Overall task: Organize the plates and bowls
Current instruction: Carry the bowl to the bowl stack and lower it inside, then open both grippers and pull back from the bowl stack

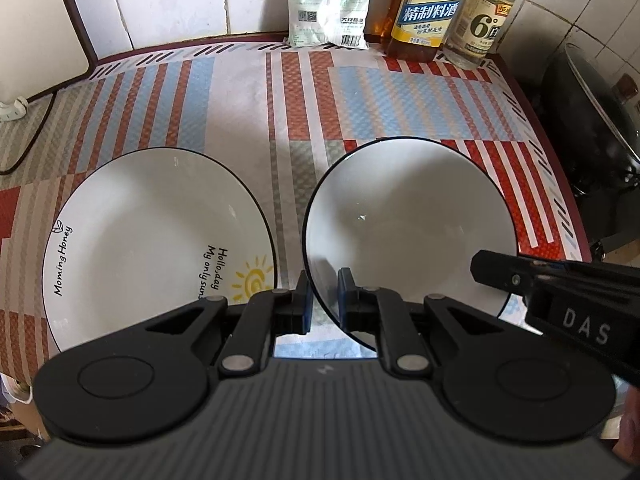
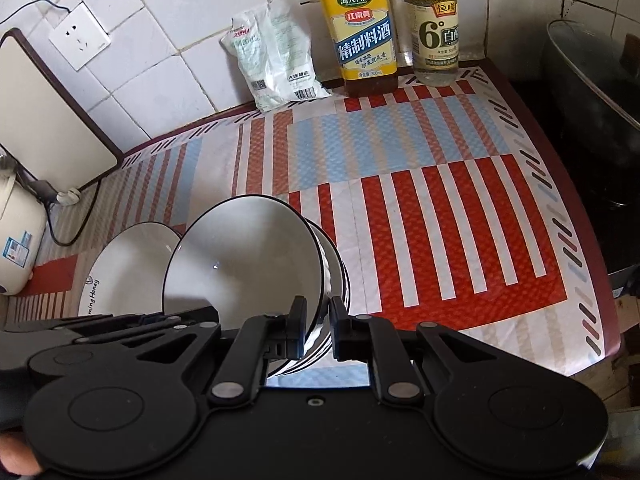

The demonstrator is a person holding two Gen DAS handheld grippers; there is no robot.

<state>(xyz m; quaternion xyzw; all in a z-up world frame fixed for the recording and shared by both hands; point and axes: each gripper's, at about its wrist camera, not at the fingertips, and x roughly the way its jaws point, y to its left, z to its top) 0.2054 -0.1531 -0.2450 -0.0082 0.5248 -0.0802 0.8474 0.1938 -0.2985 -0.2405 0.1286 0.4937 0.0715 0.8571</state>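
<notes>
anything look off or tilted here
The white black-rimmed ceramic bowl is tipped steeply on its side, its rim pinched between both the left hand-held gripper and the right hand-held gripper. The white printed plate lies flat on the striped mat. Nothing looks spilled or broken.

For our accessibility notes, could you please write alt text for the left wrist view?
The left gripper straddles the near rim of a white bowl, one finger inside and one outside, on a striped mat. A white plate printed "Morning Honey" lies to its left, apart from it. The right gripper's finger reaches over the bowl's right side.
</notes>
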